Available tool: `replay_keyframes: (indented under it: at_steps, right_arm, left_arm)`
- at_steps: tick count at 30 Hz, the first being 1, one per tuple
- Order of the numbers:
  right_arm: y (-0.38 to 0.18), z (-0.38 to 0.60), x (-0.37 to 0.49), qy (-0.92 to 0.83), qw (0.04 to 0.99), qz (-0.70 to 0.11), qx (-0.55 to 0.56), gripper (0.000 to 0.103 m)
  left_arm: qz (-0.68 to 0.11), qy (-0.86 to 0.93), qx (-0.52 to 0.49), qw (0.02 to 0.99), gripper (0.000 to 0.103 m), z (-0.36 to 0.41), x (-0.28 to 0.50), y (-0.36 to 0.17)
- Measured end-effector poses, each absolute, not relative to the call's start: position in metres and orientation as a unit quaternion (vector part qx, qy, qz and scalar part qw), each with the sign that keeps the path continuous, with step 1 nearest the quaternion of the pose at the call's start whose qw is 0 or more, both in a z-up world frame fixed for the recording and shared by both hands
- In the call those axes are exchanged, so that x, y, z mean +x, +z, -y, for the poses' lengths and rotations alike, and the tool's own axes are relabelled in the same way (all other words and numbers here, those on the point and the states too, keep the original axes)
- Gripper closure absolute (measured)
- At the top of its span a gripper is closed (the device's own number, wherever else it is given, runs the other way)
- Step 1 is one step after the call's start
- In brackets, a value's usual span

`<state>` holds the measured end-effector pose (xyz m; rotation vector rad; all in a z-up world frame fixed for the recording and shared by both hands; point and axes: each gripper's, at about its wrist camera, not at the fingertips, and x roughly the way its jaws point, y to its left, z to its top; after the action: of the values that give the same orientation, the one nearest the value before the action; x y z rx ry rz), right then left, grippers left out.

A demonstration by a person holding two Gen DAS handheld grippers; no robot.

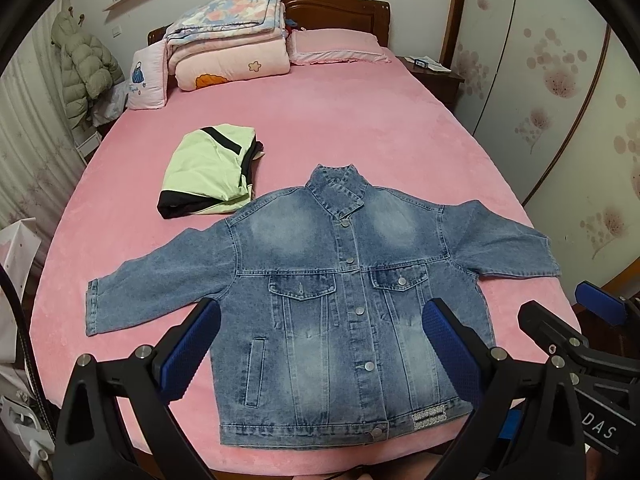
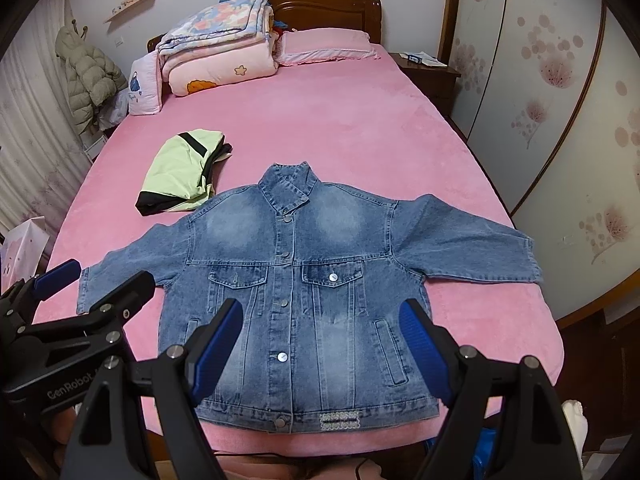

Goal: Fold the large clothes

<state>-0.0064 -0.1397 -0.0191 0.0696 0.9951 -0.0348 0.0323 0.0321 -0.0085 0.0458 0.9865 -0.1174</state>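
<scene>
Two grippers fill the bottom of each frame. From the left wrist view, the left gripper point(image 1: 320, 344) stands wide open with nothing between its blue pads, and the right gripper point(image 1: 560, 312) enters at the lower right edge, partly cut off. From the right wrist view, the right gripper point(image 2: 322, 340) is likewise spread wide and empty, with the left gripper point(image 2: 96, 276) cut off at the lower left edge.

Beyond them, one denim jacket point(image 1: 344, 300) lies flat and front-up on the near end of the pink bed point(image 1: 360, 128), buttoned, both sleeves spread outward, collar pointing to the top of the frame. Its hem sits near the bed's lower edge; gripper fingers hide parts of its lower sides. Two chest pockets show; only the one on the right of the frame shows a button.

Just up and left of the jacket's shoulder lies one folded green garment point(image 1: 208, 168) with black trim. Whether it touches the jacket is unclear.

At the top of the frame sit one stack of folded quilts point(image 1: 232, 40), one pink pillow point(image 1: 336, 46) and a wooden headboard point(image 1: 340, 10). At the upper left a puffer coat point(image 1: 88, 68) hangs.
</scene>
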Motion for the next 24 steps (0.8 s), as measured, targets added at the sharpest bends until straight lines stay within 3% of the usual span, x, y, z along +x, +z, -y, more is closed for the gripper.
replay_keyframes:
  at_steps: [24]
  right_arm:
    - [-0.018, 0.113, -0.010, -0.016, 0.879, -0.475, 0.036, 0.022]
  left_arm:
    - [-0.475, -0.062, 0.014, 0.878, 0.003, -0.060, 0.032, -0.004]
